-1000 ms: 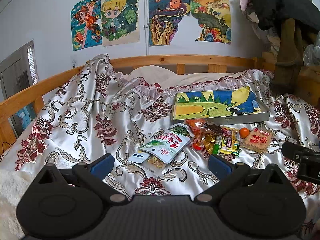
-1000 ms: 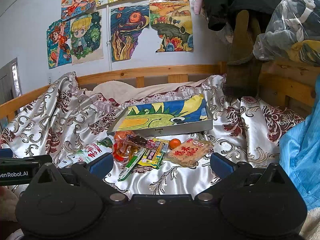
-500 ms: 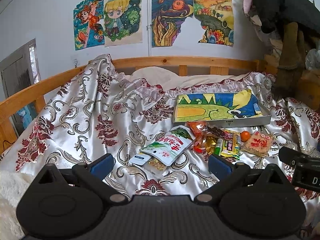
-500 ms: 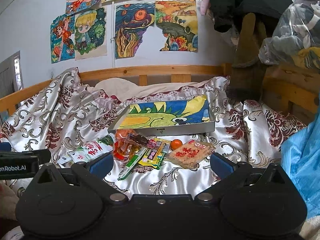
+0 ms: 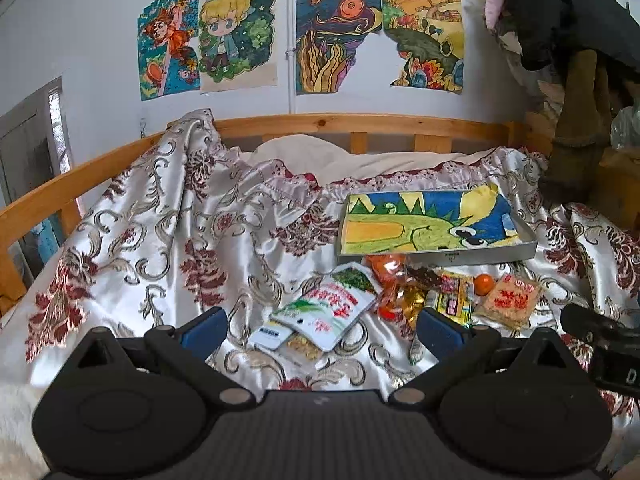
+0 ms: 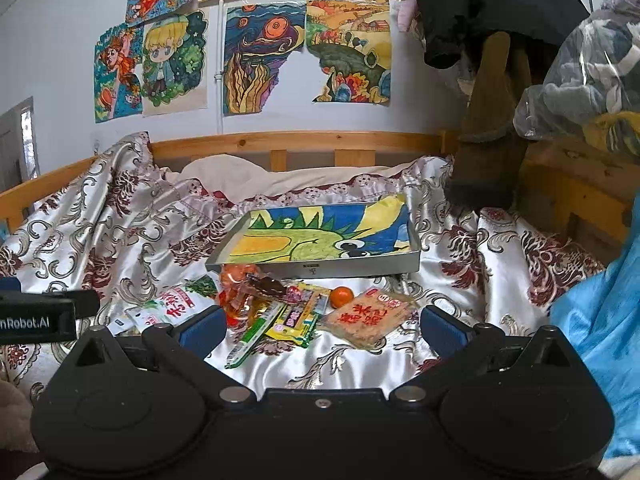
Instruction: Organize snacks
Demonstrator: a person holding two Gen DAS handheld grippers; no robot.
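A pile of snacks lies on a satin bedspread in front of a metal tray (image 5: 436, 257) (image 6: 316, 269) lined with a dragon drawing. In the pile are a white-green pouch (image 5: 328, 307) (image 6: 172, 307), a rice cracker pack (image 5: 510, 298) (image 6: 370, 317), a small orange (image 5: 483, 282) (image 6: 341, 295), a yellow packet (image 6: 298, 318), a green stick pack (image 6: 252, 338) and orange wrappers (image 6: 240, 292). My left gripper (image 5: 322, 330) is open and empty just short of the pouch. My right gripper (image 6: 320, 326) is open and empty just short of the yellow packet.
A wooden bed rail (image 5: 328, 124) runs behind the bedspread, with drawings on the wall above. Dark clothes and a brown boot (image 6: 488, 128) hang at the right. A blue cloth (image 6: 600, 320) lies at the right edge. Each gripper shows at the side of the other's view.
Both grippers have moved slightly forward and lower toward the snack pile. The jaws stay open and nothing was picked up.
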